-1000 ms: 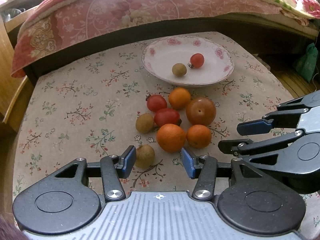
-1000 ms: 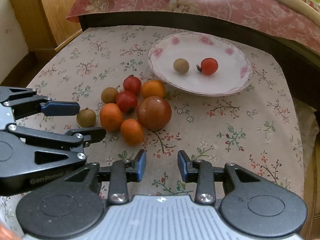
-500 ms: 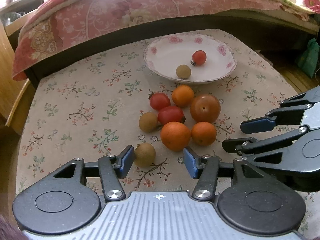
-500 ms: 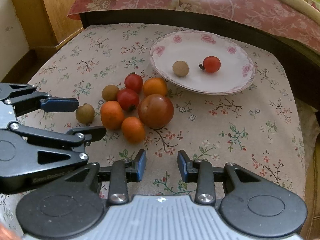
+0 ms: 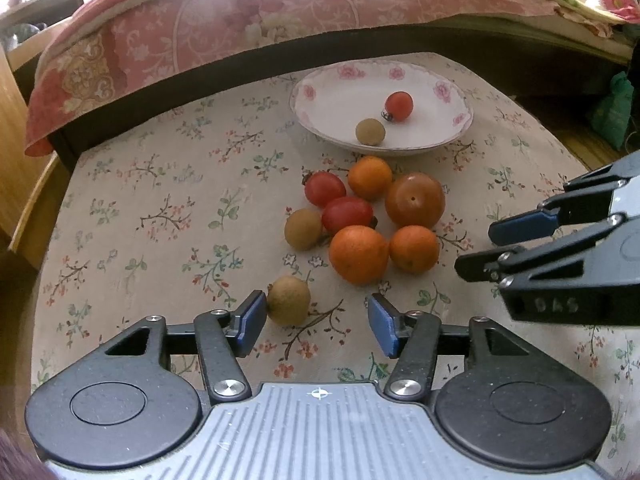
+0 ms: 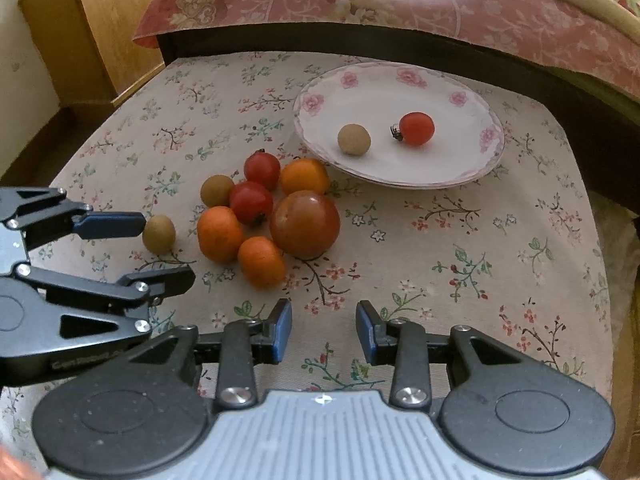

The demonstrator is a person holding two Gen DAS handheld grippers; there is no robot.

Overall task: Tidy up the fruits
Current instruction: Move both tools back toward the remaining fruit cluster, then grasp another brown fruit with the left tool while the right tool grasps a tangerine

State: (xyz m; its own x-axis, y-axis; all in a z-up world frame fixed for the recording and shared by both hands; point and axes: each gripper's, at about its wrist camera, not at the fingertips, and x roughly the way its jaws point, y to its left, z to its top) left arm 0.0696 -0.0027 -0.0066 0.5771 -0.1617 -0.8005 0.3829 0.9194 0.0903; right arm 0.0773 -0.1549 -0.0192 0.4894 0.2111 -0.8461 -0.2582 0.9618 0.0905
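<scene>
Blue pads tip my left claw (image 5: 316, 322), which is spread wide and holds nothing; a lone brown longan (image 5: 289, 300) sits between its fingers, touching or just beside the left pad (image 5: 252, 322), its stem end tilted up and away from me. My right claw (image 6: 323, 332) is also spread and empty over bare floral cloth on the surface (image 6: 480, 248). Beyond lies the fruit cluster: three oranges, two small red tomatoes, another longan and a large reddish-brown tomato (image 6: 305, 224), its stem dimple facing me in the left view only. Farther off, the pink-rimmed plate (image 6: 464, 178) holds one longan and a cherry tomato (image 6: 417, 128), whose stem points left. Only the right view shows the wooden cabinet (image 6: 108, 20).
</scene>
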